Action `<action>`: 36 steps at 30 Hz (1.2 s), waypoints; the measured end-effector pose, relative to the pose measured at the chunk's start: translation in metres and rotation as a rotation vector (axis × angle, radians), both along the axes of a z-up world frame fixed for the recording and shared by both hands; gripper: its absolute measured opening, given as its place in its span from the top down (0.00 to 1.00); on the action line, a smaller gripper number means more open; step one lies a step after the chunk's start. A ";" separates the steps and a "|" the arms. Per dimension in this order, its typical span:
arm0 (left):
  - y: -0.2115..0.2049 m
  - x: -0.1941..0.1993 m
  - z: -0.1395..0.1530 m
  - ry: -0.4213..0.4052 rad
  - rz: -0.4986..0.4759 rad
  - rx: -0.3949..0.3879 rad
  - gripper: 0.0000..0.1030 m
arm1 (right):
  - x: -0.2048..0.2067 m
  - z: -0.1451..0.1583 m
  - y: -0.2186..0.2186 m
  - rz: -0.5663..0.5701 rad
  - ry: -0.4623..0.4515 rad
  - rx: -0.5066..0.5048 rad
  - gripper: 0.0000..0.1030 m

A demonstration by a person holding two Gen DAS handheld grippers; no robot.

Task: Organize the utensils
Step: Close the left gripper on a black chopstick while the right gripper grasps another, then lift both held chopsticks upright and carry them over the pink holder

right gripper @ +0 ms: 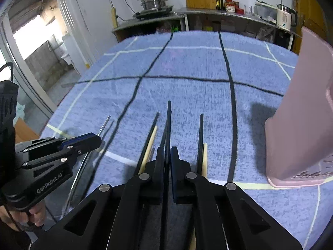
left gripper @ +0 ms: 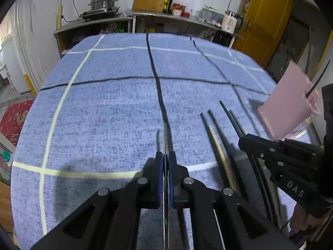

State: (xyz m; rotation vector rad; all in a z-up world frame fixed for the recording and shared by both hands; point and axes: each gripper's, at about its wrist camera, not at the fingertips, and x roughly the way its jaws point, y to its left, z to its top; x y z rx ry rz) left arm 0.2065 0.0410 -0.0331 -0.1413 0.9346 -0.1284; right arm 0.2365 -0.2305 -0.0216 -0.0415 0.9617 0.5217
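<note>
- Left wrist view first: the left gripper point(left gripper: 165, 158) has its jaws closed on a thin metal chopstick point(left gripper: 165, 133), which points ahead over the blue table point(left gripper: 104, 104). Right of the jaws lie loose chopsticks point(left gripper: 216, 137), dark and pale. Beyond them the right gripper point(left gripper: 244, 140) holds a black chopstick point(left gripper: 230, 114), and a pink holder point(left gripper: 289, 102) stands far right.
- Right wrist view: the right gripper's jaws are clamped on the black chopstick point(right gripper: 168, 125). Loose chopsticks point(right gripper: 148, 143) lie either side, the left gripper point(right gripper: 96, 140) off left, and the pink holder point(right gripper: 301, 114) just right.

Left gripper point(left gripper: 165, 162) and right gripper point(right gripper: 167, 158): jaws clamped, side by side.
</note>
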 end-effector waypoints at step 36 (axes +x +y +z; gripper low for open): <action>-0.031 -0.054 0.139 -0.250 -0.108 -0.062 0.95 | -0.070 0.134 -0.090 -0.100 -0.271 0.213 0.95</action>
